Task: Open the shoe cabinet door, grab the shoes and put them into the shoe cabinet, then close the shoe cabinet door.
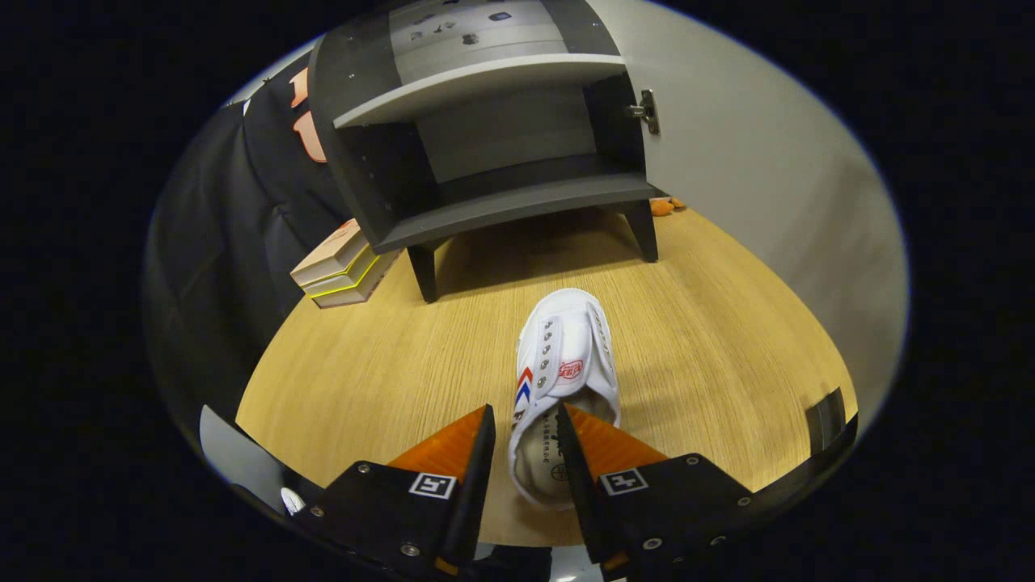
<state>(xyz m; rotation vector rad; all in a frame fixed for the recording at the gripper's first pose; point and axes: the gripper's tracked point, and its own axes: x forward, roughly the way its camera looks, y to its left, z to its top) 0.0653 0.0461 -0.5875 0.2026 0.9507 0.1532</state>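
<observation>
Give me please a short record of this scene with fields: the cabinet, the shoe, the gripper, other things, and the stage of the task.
cabinet: dark shoe cabinet standing on the wooden table; its door is swung open, lower shelf bare
shoe: one white shoe on the table in front of the cabinet, toe toward it
gripper: gripper fingers straddle the heel end, one finger outside the shoe and one over its opening; whether they press on it cannot be told
other things: stacked books beside the cabinet's leg
stage: door open, shoe not yet inside
</observation>
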